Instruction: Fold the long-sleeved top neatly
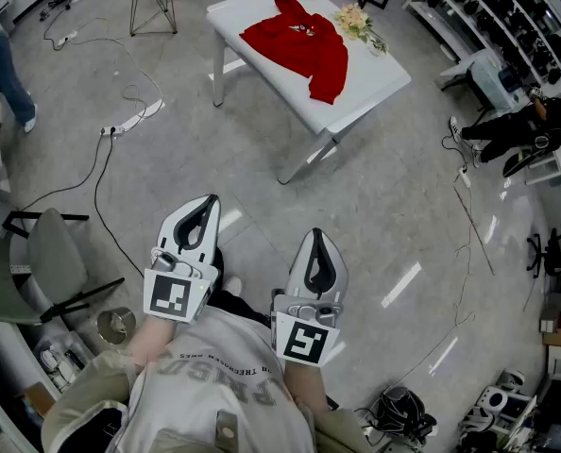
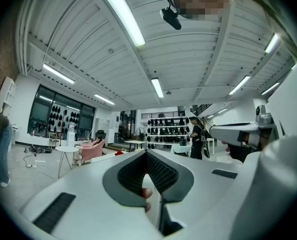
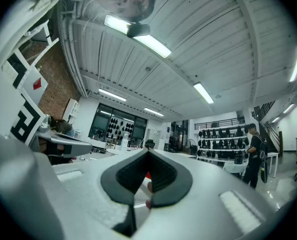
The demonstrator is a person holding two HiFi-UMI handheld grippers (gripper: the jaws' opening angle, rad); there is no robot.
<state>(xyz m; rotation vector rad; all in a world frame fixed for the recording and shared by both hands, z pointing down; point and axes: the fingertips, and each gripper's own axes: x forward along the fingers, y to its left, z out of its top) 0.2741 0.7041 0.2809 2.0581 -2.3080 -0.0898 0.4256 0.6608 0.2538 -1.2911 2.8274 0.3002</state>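
My left claw (image 1: 209,202) & right claw (image 1: 316,235) are both pinched closed on nothing, well apart from the red top (image 1: 299,43) lying rumpled on the white surface (image 1: 380,81). It's soft, light, floppy, prob. hooded; I'd grab it at the shoulders or cuffs.

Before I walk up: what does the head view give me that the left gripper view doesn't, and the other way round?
Head view only: the red top spread out whole on the white table, flowers beside it, and loose cables. Left gripper view only: the ceiling strip lights. Both: the left hand-held gripper, shut with nothing in it.
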